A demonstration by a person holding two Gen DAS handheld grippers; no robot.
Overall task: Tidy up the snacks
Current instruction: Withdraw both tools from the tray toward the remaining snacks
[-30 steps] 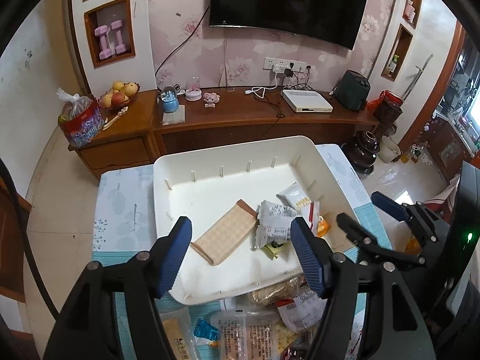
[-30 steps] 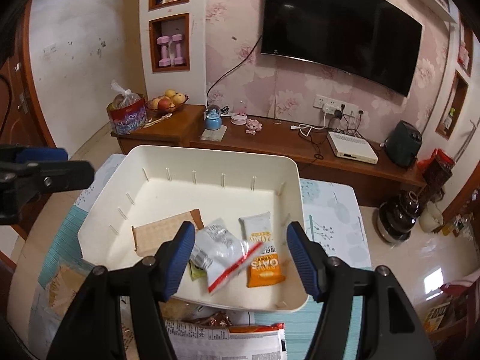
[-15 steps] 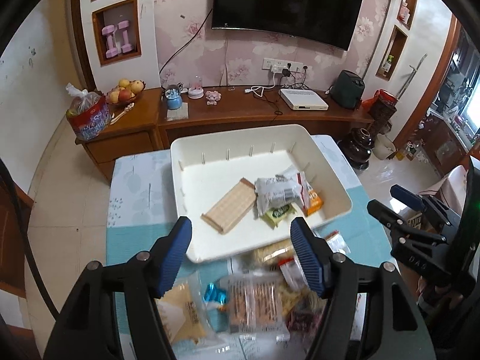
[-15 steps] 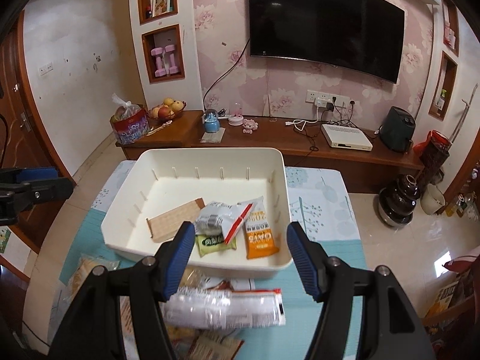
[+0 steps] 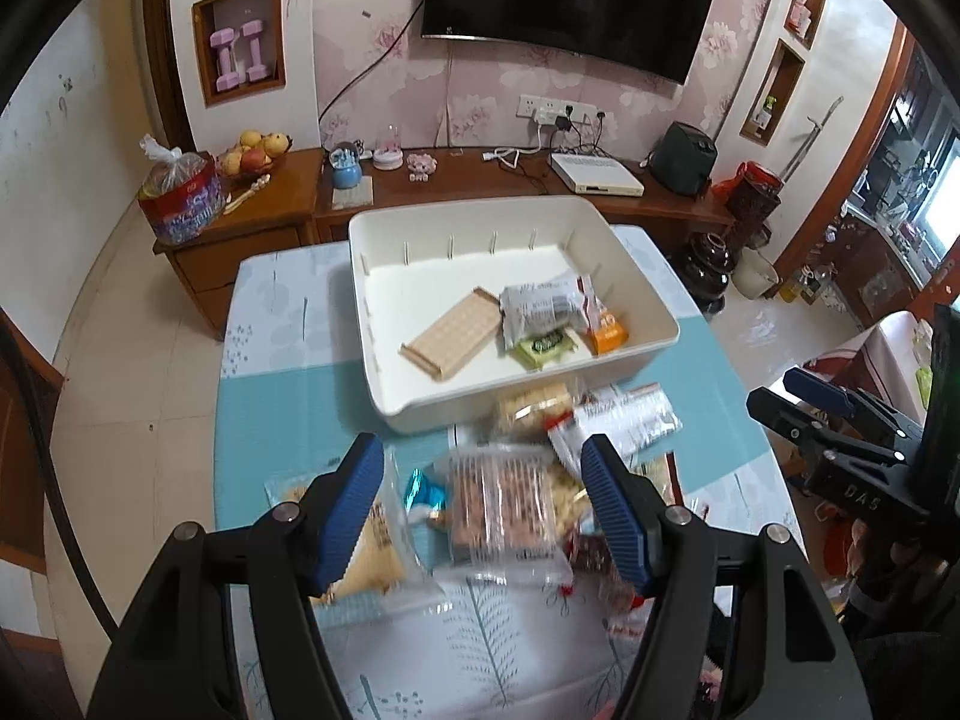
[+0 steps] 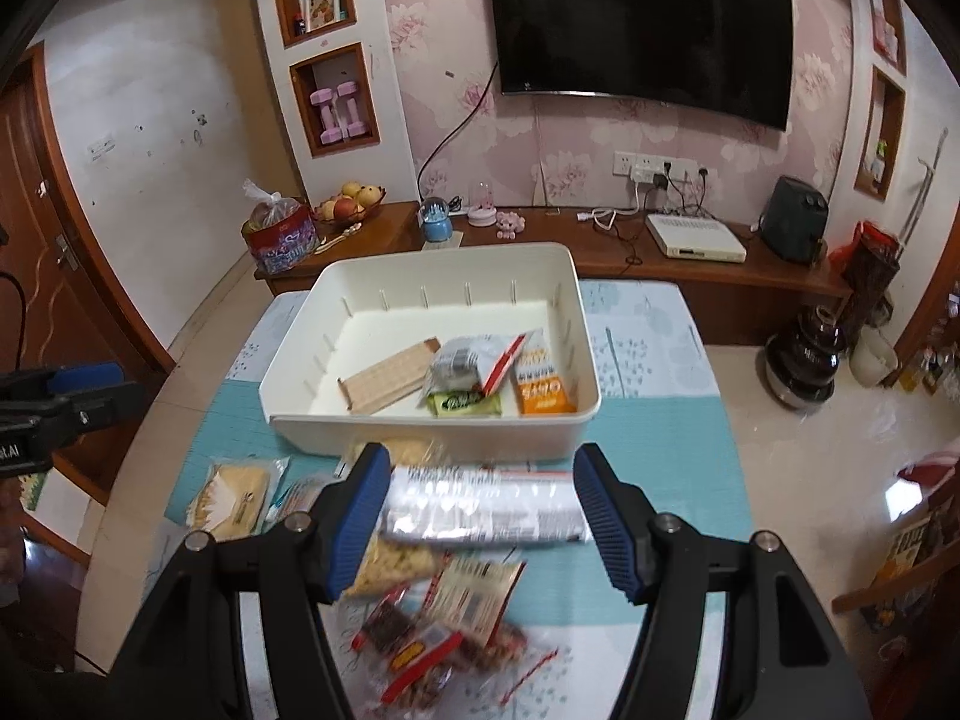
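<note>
A white bin sits mid-table and holds a tan wafer pack, a grey packet, a green packet and an orange packet. Several loose snack packs lie in front of it. My left gripper is open above a clear cracker pack. My right gripper is open above a long silvery pack. Neither holds anything.
The table has a teal and floral cloth. A yellow-filled clear pack lies at the left, red-wrapped snacks nearest me. Behind stands a wooden TV cabinet with fruit, a bag and a white box.
Both grippers have pulled back from over the bin toward the near side of the table, so the loose packs in front of it now fill the lower view. Both stay open.
</note>
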